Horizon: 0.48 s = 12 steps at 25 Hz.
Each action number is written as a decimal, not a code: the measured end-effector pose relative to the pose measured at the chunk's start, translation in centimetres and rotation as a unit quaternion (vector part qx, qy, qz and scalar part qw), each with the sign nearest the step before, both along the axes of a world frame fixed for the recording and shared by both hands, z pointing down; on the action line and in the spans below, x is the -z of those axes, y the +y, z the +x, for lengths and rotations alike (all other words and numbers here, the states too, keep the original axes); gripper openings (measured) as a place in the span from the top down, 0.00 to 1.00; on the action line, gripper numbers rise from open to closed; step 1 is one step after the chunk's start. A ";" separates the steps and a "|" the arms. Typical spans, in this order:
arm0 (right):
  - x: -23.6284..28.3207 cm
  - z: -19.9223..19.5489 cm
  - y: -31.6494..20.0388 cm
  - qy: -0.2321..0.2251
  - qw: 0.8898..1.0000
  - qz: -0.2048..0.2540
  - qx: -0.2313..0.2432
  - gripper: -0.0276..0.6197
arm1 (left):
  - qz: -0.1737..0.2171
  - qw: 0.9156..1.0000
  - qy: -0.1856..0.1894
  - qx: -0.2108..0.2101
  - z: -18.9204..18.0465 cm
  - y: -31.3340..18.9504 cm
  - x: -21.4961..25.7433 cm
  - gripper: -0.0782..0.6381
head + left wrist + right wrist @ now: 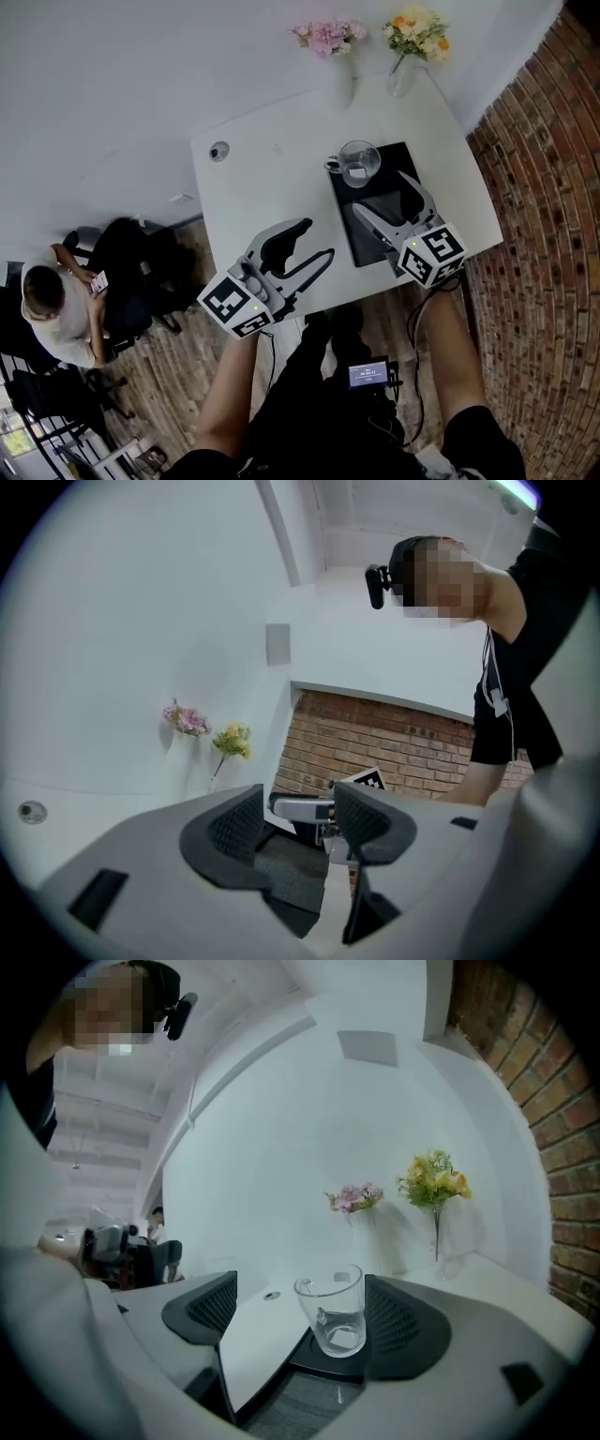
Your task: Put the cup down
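head view: the only markings are the black-and-white square patterns on the cube of each gripper. a small screen (pixel 368 374) at the person's waist shows print too small to read. the left gripper (pixel 317 240) is held low over the near edge of the white table (pixel 262 178), pointing up and to the right, forearm stretched out behind it. the right gripper (pixel 382 195) lies over the black mat (pixel 367 246), its jaws pointing toward the glass cup (pixel 357 162). the cup stands upright on the far end of the mat, just beyond the right fingertips and apart from them. two vases of flowers, pink (pixel 328 37) and yellow (pixel 417 33), stand at the table's far edge.

left gripper view: the jaws stand moderately apart with nothing between the pads. through the gap show the right gripper's marker cube (pixel 367 780) and a brick wall (pixel 403 742).

right gripper view: the jaws are spread wide and grip nothing. the cup (pixel 333 1314) sits on the mat (pixel 281 1405) ahead of them, closer to the right pad, empty and clear, with its handle seen through the glass. no label shows on it.
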State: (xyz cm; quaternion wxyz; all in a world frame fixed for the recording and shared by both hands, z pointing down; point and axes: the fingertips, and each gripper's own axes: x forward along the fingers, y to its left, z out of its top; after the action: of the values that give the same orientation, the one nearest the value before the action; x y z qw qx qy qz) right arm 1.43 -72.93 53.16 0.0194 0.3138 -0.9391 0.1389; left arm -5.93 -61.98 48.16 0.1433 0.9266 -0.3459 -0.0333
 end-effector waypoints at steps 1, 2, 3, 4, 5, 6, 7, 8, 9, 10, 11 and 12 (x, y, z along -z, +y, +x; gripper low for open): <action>0.6 0.2 0.6 -0.008 1.000 -0.002 0.002 0.28 | 0.001 1.000 -0.003 0.001 0.1 0.2 0.1 0.55; 1.1 0.3 1.2 -0.016 1.000 -0.005 0.005 0.29 | 0.004 1.000 -0.008 0.001 0.1 0.4 0.2 0.55; 1.7 0.5 1.8 -0.024 1.000 -0.008 0.008 0.30 | 0.006 1.000 -0.013 0.000 0.3 0.6 0.4 0.55; 2.3 0.6 2.5 -0.032 0.999 -0.010 0.011 0.32 | 0.009 1.000 -0.019 -0.002 0.4 0.8 0.6 0.55; 2.9 0.8 3.2 -0.039 0.999 -0.012 0.012 0.34 | 0.012 1.000 -0.023 -0.004 0.6 1.0 0.7 0.55; 3.5 1.0 3.9 -0.046 0.999 -0.013 0.013 0.37 | 0.014 1.000 -0.027 -0.006 0.7 1.3 0.9 0.56; 4.2 1.2 4.6 -0.053 0.998 -0.014 0.015 0.42 | 0.016 0.999 -0.031 -0.008 0.9 1.6 1.1 0.56; 4.8 1.3 5.3 -0.058 0.998 -0.014 0.017 0.45 | 0.017 0.999 -0.033 -0.010 1.0 1.9 1.2 0.56; 5.4 1.3 6.0 -0.062 0.998 -0.013 0.021 0.47 | 0.019 0.999 -0.033 -0.011 1.0 2.1 1.4 0.56; 6.0 1.3 6.7 -0.064 0.998 -0.010 0.024 0.50 | 0.020 0.999 -0.033 -0.012 1.1 2.4 1.6 0.56; 6.6 1.3 7.4 -0.065 0.997 -0.008 0.027 0.52 | 0.021 0.999 -0.032 -0.013 1.2 2.7 1.9 0.56; 7.1 1.2 8.1 -0.065 0.997 -0.005 0.030 0.53 | 0.023 0.999 -0.031 -0.014 1.2 3.0 2.1 0.56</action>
State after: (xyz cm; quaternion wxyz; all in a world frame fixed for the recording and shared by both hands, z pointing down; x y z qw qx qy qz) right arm 2.68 -64.85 46.03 -0.0362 0.2756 -0.9467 0.1631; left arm -4.72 -59.03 46.03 0.1115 0.9352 -0.3360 -0.0100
